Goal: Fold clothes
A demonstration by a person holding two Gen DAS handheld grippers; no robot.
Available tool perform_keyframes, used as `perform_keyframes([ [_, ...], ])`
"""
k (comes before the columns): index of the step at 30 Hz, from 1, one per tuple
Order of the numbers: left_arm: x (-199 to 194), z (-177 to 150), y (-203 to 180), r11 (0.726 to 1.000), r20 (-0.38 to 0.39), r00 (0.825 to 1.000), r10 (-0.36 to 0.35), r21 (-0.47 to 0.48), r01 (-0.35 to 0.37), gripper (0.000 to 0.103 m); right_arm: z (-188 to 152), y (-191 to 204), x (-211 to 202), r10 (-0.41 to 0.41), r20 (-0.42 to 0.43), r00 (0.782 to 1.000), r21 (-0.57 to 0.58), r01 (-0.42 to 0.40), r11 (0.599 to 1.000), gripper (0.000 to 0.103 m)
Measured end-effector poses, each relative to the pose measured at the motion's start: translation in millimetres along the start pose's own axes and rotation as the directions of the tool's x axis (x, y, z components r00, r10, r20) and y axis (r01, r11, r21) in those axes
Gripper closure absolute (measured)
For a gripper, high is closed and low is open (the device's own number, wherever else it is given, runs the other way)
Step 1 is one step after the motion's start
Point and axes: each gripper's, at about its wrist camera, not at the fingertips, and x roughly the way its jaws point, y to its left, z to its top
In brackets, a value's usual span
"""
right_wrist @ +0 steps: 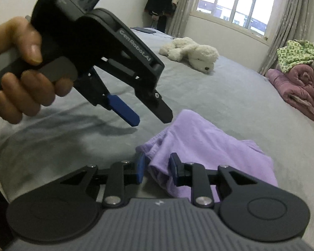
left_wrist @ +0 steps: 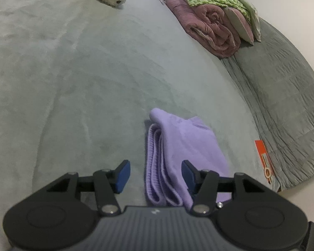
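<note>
The right gripper (right_wrist: 157, 170) is closing on the ribbed hem of the folded lilac garment (right_wrist: 209, 146) lying on the grey bed (right_wrist: 230, 96) (long axis running away), while the left gripper (left_wrist: 156, 174) is hovering open, empty, just above it.

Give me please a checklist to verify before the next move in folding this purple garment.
1. Right gripper straddles the purple garment at its edge: ok.
2. Its pads really pinch the cloth: cannot tell.
3. Left gripper open and holding nothing: ok.
4. Garment lying flat and even: not ok, the near edge is bunched.
5. Plush toy and pink quilt well apart from the garment: ok.
</note>
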Motion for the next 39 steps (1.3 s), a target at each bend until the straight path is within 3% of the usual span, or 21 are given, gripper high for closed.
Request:
perform_keyframes([
  [3, 1, 0, -2, 1.000, -0.008, 1.000, 0.004, 0.004, -0.004, 0.048, 3, 2, 4, -0.006, 0.006, 1.000, 0.003, 0.006, 1.000, 0.090],
  [10, -2, 1, -2, 1.000, -0.004, 1.000, -0.004, -0.010, 0.004, 0.047, 14, -7, -6, -0.007, 0.047, 0.999, 0.152, 0.000, 0.988, 0.090],
  [16, 0, 0, 0, 1.000, -0.011, 1.000, -0.004, -0.014, 0.004, 0.047, 13, 10, 1, -0.006, 0.020, 1.000, 0.139, 0.003, 0.990, 0.089],
  [20, 0, -1, 0, 1.000, -0.019, 1.000, -0.008, -0.017, 0.007, 0.047, 5, 20, -4, -0.001, 0.025, 1.000, 0.118, -0.002, 0.993, 0.077],
  [22, 0, 0, 0, 1.000, -0.017, 1.000, -0.013, -0.016, 0.013, 0.047, 5, 22, -9, 0.010, 0.044, 0.999, 0.119, -0.016, 0.993, 0.057],
  [25, -1, 0, -3, 1.000, -0.016, 1.000, -0.014, -0.020, 0.014, 0.046, 5, 34, -10, -0.028, 0.047, 0.999, 0.055, 0.026, 0.998, 0.051],
  [30, -2, -2, -2, 0.999, -0.023, 1.000, -0.017, -0.031, 0.016, 0.046, -1, 55, -4, -0.129, 0.042, 0.991, -0.081, 0.133, 0.988, 0.051],
  [32, -2, -2, -1, 0.999, -0.024, 0.999, -0.028, -0.041, 0.027, 0.046, -2, 55, -2, -0.135, 0.035, 0.990, -0.077, 0.138, 0.987, 0.054],
  [34, -2, -3, 0, 0.998, -0.026, 0.999, -0.039, -0.053, 0.037, 0.046, -1, 54, 1, -0.145, 0.031, 0.989, -0.068, 0.146, 0.987, 0.073],
  [36, 0, -3, 1, 0.996, -0.032, 0.998, -0.059, -0.072, 0.057, 0.046, 1, 50, 3, -0.160, 0.028, 0.987, -0.059, 0.162, 0.985, 0.081],
  [39, 2, -4, 2, 0.992, -0.039, 0.996, -0.080, -0.097, 0.076, 0.045, 3, 43, 0, -0.165, 0.041, 0.985, -0.021, 0.166, 0.986, 0.085],
])
